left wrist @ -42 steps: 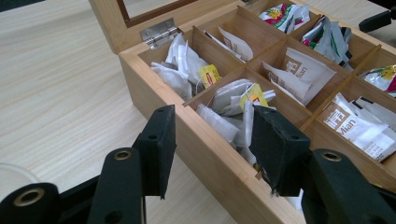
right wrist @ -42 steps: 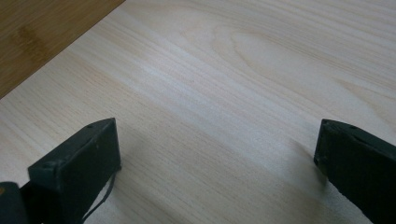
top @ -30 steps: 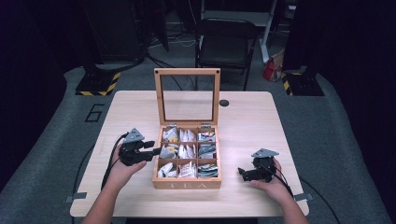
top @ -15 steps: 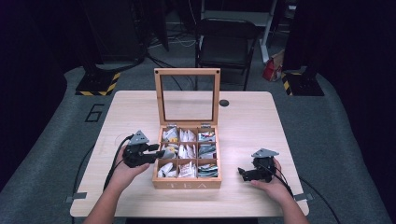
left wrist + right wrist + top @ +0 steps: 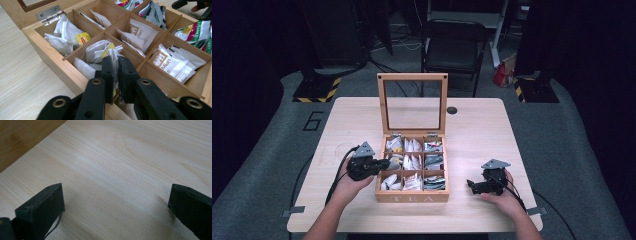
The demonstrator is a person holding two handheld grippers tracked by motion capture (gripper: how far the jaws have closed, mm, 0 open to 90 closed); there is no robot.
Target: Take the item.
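Nine compartments of paper sachets lay exposed in the wooden tea box (image 5: 412, 196), its glass-paned lid (image 5: 413, 102) propped upright at the back so both grippers could reach in from the person's side of the table (image 5: 472, 125). The left gripper (image 5: 384, 163) had dipped over the box's left wall into the middle compartment of the left column, where, in the left gripper view, its jaws stood nearly closed on a white tea bag (image 5: 113, 56), pinching the thin paper edge between them. The bag sat among several others crumpled in that compartment, its lower part still inside the box. The narrow grip suggested the bag was about to be drawn up and out, though it may have been only lightly caught, and a neighbouring sachet could have come up with it.

The right gripper (image 5: 473, 186) rested low over the bare tabletop to the right of the box, well apart from it, its jaws spread wide and holding nothing; the right gripper view showed plain wood grain between them. Held there, it appeared to be waiting clear of the work, perhaps ready to steady the box or receive the bag.
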